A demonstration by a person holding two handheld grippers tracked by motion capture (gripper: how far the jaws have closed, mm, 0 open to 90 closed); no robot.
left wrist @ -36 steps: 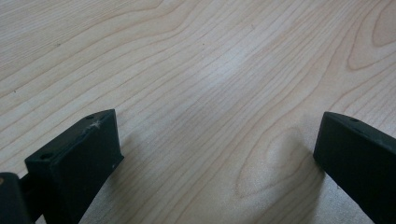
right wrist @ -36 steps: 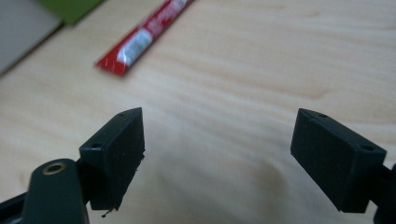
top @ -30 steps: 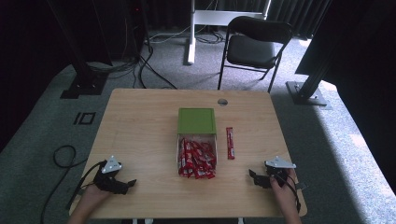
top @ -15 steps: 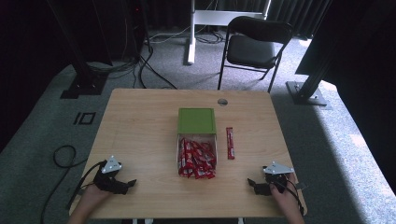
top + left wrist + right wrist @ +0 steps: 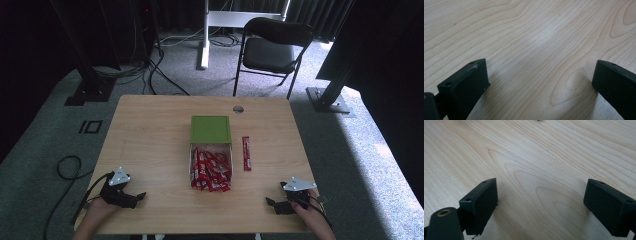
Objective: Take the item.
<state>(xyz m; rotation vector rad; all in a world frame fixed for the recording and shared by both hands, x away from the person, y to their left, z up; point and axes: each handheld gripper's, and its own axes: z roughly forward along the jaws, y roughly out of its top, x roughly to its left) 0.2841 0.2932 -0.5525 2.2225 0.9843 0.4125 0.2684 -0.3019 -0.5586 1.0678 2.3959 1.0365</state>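
Note:
A clear box (image 5: pixel 211 169) full of red candy bars sits mid-table, its green lid (image 5: pixel 211 129) lying just behind it. One red bar (image 5: pixel 246 153) lies loose on the wood to the right of the box. My left gripper (image 5: pixel 136 198) rests near the front left edge, open, jaws wide over bare wood (image 5: pixel 536 75). My right gripper (image 5: pixel 274 205) rests near the front right edge, also open, with only tabletop (image 5: pixel 541 195) between its jaws. Both are well apart from the box.
The wooden table (image 5: pixel 150 135) has a round cable grommet (image 5: pixel 238 109) at the back. A black folding chair (image 5: pixel 272 50) stands behind the table. Cables trail on the carpet at the left (image 5: pixel 67 167).
My right gripper has slid slightly toward the front edge and a little left. The left gripper has barely moved.

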